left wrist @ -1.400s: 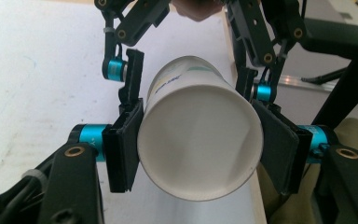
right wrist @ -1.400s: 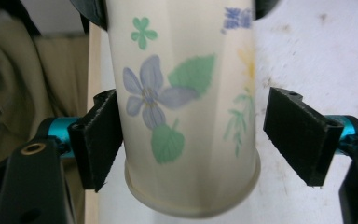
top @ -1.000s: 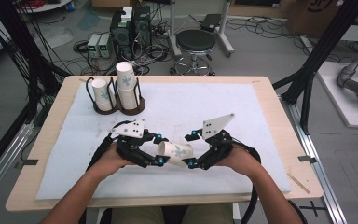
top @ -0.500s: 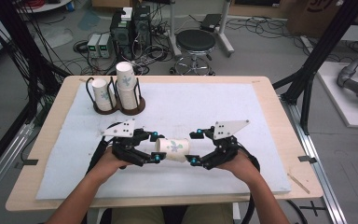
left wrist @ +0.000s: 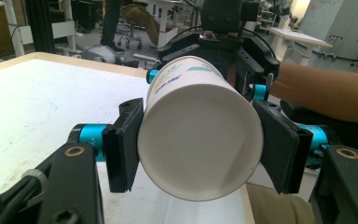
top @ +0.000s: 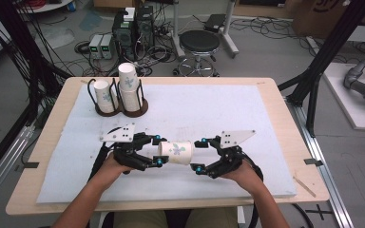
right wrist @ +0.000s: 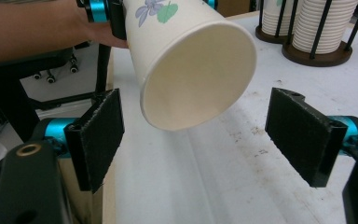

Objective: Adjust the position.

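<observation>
A white paper cup (top: 176, 153) with a flower print lies on its side just above the white mat (top: 209, 109), near the front of the table. My left gripper (top: 159, 150) is shut on the cup's left end; in the left gripper view both pads press the cup (left wrist: 200, 140) and its base faces the camera. My right gripper (top: 198, 154) is open at the cup's right end. In the right gripper view the cup's open mouth (right wrist: 196, 79) hangs just ahead of the spread pads (right wrist: 98, 135), touching neither.
A dark wire holder (top: 121, 97) with two stacks of paper cups stands at the back left of the mat, also seen as cup stacks (right wrist: 317, 23) in the right gripper view. A stool (top: 199, 42) and computer gear stand on the floor beyond the table.
Both hands have rolled so the grey plates lie flatter. The cup stays in my left gripper at about the same spot. My right gripper remains open beside it.
</observation>
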{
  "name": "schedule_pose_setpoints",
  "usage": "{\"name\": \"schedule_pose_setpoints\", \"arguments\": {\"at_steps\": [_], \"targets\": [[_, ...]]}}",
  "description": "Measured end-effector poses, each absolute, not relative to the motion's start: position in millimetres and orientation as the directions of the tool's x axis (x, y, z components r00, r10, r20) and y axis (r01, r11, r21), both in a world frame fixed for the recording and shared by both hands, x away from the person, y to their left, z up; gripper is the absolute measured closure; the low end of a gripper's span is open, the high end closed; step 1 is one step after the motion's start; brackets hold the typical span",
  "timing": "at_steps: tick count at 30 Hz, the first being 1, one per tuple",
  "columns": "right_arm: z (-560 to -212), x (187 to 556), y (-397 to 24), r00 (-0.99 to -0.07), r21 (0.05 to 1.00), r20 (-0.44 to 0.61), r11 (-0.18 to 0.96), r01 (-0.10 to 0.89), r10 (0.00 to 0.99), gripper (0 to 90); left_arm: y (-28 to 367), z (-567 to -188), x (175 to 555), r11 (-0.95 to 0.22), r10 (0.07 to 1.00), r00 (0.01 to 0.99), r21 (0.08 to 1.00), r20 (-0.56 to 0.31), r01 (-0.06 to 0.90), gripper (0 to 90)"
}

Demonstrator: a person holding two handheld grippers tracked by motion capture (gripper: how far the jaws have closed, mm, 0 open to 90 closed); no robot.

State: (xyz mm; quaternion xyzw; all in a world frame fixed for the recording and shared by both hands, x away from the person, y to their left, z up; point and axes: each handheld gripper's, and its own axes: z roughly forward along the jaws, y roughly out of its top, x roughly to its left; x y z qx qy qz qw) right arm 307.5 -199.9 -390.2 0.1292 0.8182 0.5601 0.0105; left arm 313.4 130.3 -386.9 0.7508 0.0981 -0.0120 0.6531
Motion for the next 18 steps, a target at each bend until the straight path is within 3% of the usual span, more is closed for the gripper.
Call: {"name": "schedule_pose_setpoints", "arguments": {"at_steps": [18], "targets": [[-390.9, 308.4, -192.0, -0.978, 0.930, 0.151, 0.314, 0.191, 0.147, 20.1, 123.8, -381.5, 307.9, -0.101, 0.062, 0.989, 0.985, -0.134, 0.140, 37.1]]}}
